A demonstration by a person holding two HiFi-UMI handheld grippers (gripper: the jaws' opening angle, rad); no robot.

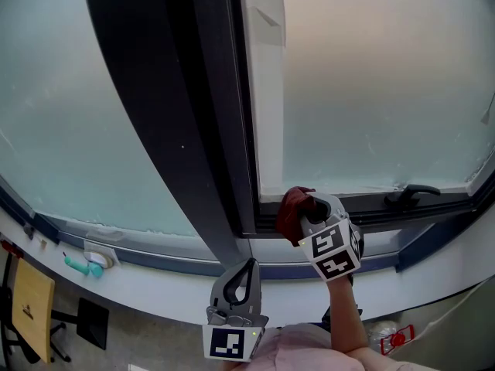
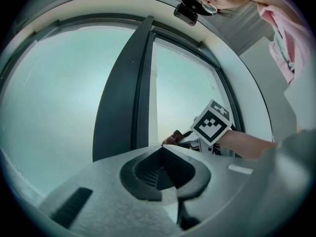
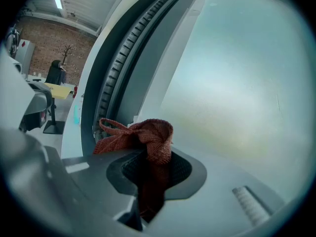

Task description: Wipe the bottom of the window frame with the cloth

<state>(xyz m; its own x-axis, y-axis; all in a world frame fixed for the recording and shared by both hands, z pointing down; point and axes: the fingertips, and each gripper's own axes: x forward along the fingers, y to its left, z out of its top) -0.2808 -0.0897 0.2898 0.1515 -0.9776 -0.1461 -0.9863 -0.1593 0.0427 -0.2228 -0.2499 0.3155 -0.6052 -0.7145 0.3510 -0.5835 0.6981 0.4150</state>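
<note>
My right gripper [image 1: 303, 211] is shut on a red-brown woven cloth [image 1: 291, 211], bunched at its tip. It presses the cloth against the dark bottom rail of the window frame [image 1: 371, 204], just right of the wide dark mullion [image 1: 186, 122]. In the right gripper view the cloth [image 3: 148, 135] bulges out of the closed jaws, next to the frame's ribbed seal [image 3: 111, 78]. My left gripper [image 1: 240, 273] hangs lower, in front of the white sill [image 1: 155, 280], shut and holding nothing; its view shows the jaws [image 2: 163, 152] meeting, with the right gripper's marker cube [image 2: 212, 122] beyond.
A black window handle [image 1: 410, 194] lies on the bottom rail to the right of the cloth. A teal-handled tool [image 1: 81, 266] rests on the sill at the left. Below are a yellow chair [image 1: 31, 304] and the floor. Frosted glass panes fill both sides.
</note>
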